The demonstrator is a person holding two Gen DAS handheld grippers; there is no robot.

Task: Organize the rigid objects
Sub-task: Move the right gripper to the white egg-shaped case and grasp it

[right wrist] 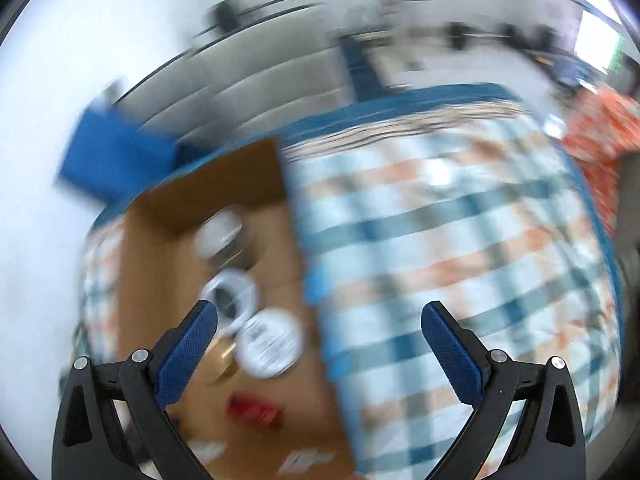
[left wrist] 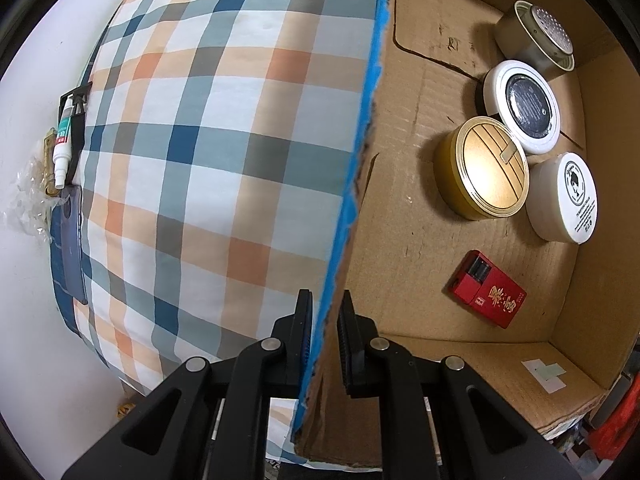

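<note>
My left gripper point(left wrist: 325, 305) points straight down and is shut on the blue-taped side wall of a cardboard box point(left wrist: 416, 128). On the box floor stand a silver tin point(left wrist: 532, 36), a white round case with a dark lid point(left wrist: 524, 108), a gold tin point(left wrist: 486, 168), a white jar point(left wrist: 564, 200) and a small red box point(left wrist: 486, 294). The right wrist view is blurred by motion. My right gripper point(right wrist: 320, 312) hangs open and empty above the box point(right wrist: 160, 264), over its taped wall. The white jar point(right wrist: 270, 344), the gold tin point(right wrist: 222, 356) and the red box point(right wrist: 254, 410) lie below it.
The box rests on a bed with a plaid cover point(left wrist: 224, 140). At the bed's left edge lie a white spray bottle point(left wrist: 64, 144), a dark flat case point(left wrist: 70, 240) and crumpled clear plastic point(left wrist: 28, 196). A blue cushion point(right wrist: 112, 156) and an orange patterned cloth point(right wrist: 600, 128) lie beyond the bed.
</note>
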